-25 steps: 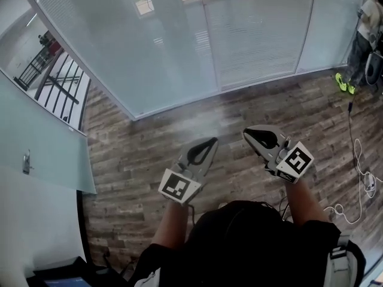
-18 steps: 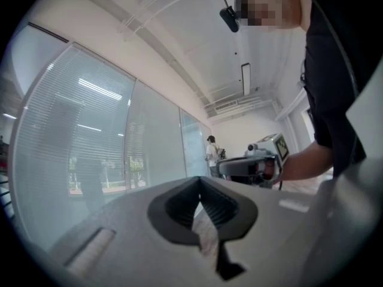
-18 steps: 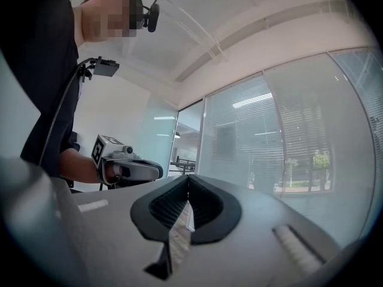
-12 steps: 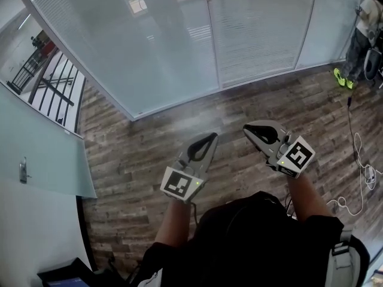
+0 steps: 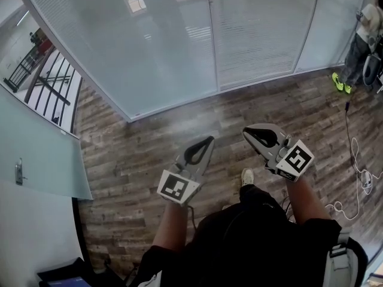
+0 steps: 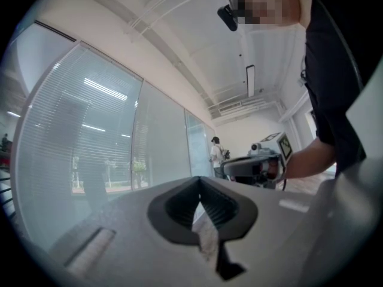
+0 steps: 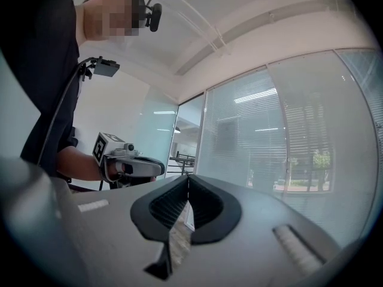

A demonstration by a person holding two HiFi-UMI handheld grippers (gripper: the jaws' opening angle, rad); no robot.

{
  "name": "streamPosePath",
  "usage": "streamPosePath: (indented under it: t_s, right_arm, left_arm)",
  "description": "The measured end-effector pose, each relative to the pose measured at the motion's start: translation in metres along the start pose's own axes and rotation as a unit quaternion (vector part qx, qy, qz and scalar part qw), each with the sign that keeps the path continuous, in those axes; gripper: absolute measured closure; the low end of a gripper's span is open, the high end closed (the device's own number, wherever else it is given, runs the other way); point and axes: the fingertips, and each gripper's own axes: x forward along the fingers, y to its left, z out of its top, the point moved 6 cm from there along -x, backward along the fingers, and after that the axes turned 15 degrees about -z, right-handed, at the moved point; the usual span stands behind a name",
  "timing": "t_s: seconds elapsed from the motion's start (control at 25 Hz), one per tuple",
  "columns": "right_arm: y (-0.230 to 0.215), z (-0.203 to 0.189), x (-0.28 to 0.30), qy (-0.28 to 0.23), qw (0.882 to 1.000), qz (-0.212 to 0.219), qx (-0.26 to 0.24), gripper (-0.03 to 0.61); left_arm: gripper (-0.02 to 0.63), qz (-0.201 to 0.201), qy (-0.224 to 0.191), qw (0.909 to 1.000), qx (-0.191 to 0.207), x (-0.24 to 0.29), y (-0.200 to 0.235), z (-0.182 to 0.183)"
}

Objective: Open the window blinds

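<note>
Plainly, nothing of the task is done yet. The blinds point(image 5: 257, 34) hang ahead of both tools and well apart from them. Their slats lie shut across the glass, so only a hazy outline of outdoors comes through.

The left tool point(image 5: 209, 140) has its jaws together with nothing between them, and its own view shows the dark pads meeting at the tip. The right tool point(image 5: 246, 132) is likewise closed and empty. Both are held level and point toward the glass, side by side, near each other but not touching.

Everything is left to do, by my reading:
- closing the gap to the glass
- finding whatever works the slats
- taking hold of it
- turning or pulling until the slats open

No cord, wand or knob can be made out in any view, so I cannot tell which tool it suits or on which side it hangs.

By count:
- two tools
- three blind-covered panes point(image 5: 155, 58) beyond the tips in the head view
- one wooden floor point(image 5: 137, 160) beneath the tools
- one other person point(image 5: 365, 34) standing by the glass, far off to the right of the right tool
- one white cable point(image 5: 358, 160) lying on the floor to that same side
- one shoe point(image 5: 246, 176) of the wearer, showing between the two tools and behind their tips
</note>
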Motion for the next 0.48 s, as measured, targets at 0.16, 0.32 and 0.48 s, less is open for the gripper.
streamPosePath:
  t_s: [0.16,0.32,0.48]
  right_arm:
    - [-0.012,-0.002,0.009,-0.016,1.000,0.008,0.007,0.572]
    - [-0.032,-0.012,0.022,-0.010,1.000,0.014,0.018,0.572]
    - [-0.064,-0.019,0.034,-0.018,1.000,0.002,0.024,0.572]
  left_arm:
    - [0.610,-0.002,0.017,0.9998,0.004,0.012,0.012,-0.001]
    - [0.609,0.004,0.032,0.9994,0.011,0.028,0.031,-0.005]
    - [0.609,0.006,0.044,0.9988,0.020,0.048,0.048,-0.010]
